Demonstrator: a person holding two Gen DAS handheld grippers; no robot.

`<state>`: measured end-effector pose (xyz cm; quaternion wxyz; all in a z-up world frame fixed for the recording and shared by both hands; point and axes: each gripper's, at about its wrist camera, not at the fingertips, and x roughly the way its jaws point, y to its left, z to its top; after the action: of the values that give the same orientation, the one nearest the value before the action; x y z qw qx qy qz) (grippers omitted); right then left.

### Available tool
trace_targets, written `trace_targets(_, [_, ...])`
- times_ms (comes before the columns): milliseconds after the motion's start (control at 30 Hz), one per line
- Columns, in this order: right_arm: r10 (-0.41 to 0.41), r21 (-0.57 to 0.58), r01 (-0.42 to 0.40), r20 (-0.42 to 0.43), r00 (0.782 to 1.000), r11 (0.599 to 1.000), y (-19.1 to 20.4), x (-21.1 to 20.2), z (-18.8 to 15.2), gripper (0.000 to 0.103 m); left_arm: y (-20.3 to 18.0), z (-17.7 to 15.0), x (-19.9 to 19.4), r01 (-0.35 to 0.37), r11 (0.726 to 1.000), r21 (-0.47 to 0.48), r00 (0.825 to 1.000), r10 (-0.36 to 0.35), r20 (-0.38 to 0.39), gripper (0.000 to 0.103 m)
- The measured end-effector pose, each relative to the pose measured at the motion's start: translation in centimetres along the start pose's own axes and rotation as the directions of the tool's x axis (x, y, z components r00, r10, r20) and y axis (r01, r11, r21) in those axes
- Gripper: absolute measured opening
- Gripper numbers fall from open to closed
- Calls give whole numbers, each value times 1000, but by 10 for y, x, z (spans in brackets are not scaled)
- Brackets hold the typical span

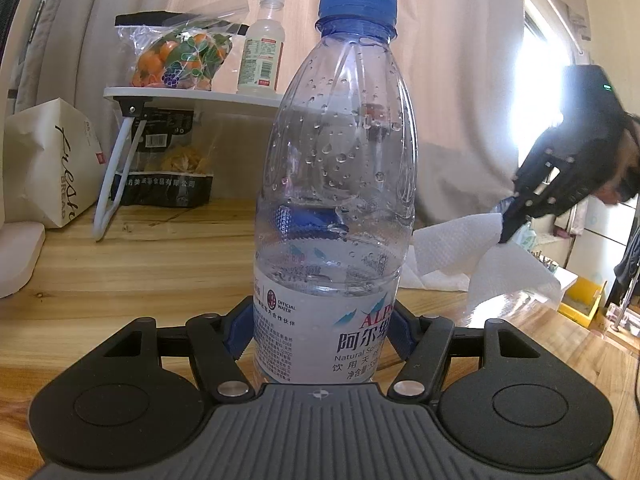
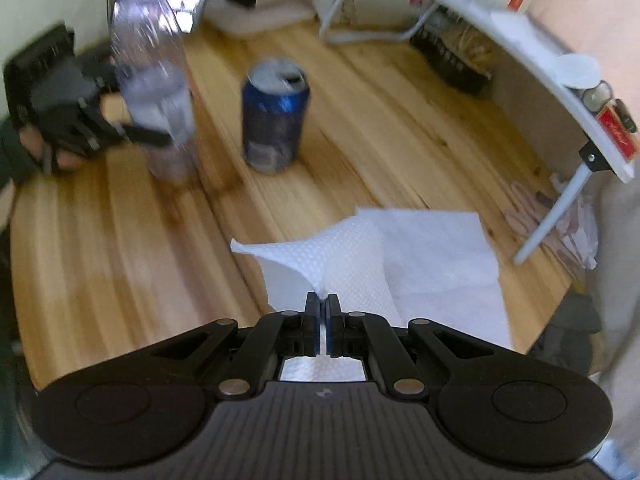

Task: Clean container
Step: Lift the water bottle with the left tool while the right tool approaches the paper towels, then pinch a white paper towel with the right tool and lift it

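A clear water bottle (image 1: 332,184) with a blue cap, droplets on its wall and a white label stands upright, part full. My left gripper (image 1: 322,332) is shut on its lower body. The bottle also shows in the right wrist view (image 2: 150,80), blurred, with the left gripper (image 2: 132,132) on it. My right gripper (image 2: 322,304) is shut on a corner of a white paper towel (image 2: 348,252) and lifts it off the wooden table (image 2: 120,240). In the left wrist view the right gripper (image 1: 508,228) holds the towel (image 1: 460,248) to the right of the bottle.
A blue opened drink can (image 2: 274,116) stands on the table beyond the towel. More paper towel (image 2: 440,256) lies flat under the held sheet. A small white folding shelf (image 1: 192,96) at the back carries a bag of oranges (image 1: 180,56) and a small bottle (image 1: 262,48). A paper bag (image 1: 52,160) stands left.
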<state>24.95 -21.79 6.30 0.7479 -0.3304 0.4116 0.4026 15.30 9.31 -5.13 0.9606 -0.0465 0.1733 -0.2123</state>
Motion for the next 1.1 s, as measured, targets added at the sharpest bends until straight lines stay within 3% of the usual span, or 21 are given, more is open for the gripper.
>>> trace_targets(200, [-3,267,-46,183,983,963,35,15,-30,6,0,0,0,-1,1000,0,1000,1,-1,68])
trace_targets(267, [-61,274,22,137,989,962,51,30,-33,6,0,0,0,0,1000,0,1000,0,-2,68])
trace_targets(400, [-49,258,42,21,999,965,59,59,-28,6,0,1,0,0,1000,1,1000,0,-2,68])
trace_targets(567, [-55,224,62,-37,998,973,57,75,-16,11,1,1,0,1,1000,-3,1000,-1,-2,68])
trace_targets(633, [-71,196,80,-48,996,977,60,75,-13,28,1,1,0,1,1000,-4,1000,-1,-2,68])
trace_targets(700, [-100,170,105,-37,994,980,65,74,-11,73,0,1,0,1,1000,-2,1000,-1,-3,68])
trace_targets(833, [-114,137,112,4,994,984,72,67,-8,78,1,1,1,1,1000,0,1000,-1,-4,68])
trace_targets(900, [-90,112,90,2,996,990,74,64,-7,91,1,2,1,1,1000,0,1000,-1,-4,68])
trace_targets(1100, [-14,-42,11,-73,997,999,68,75,-9,93,1,1,1,-1,1000,4,1000,1,-4,68])
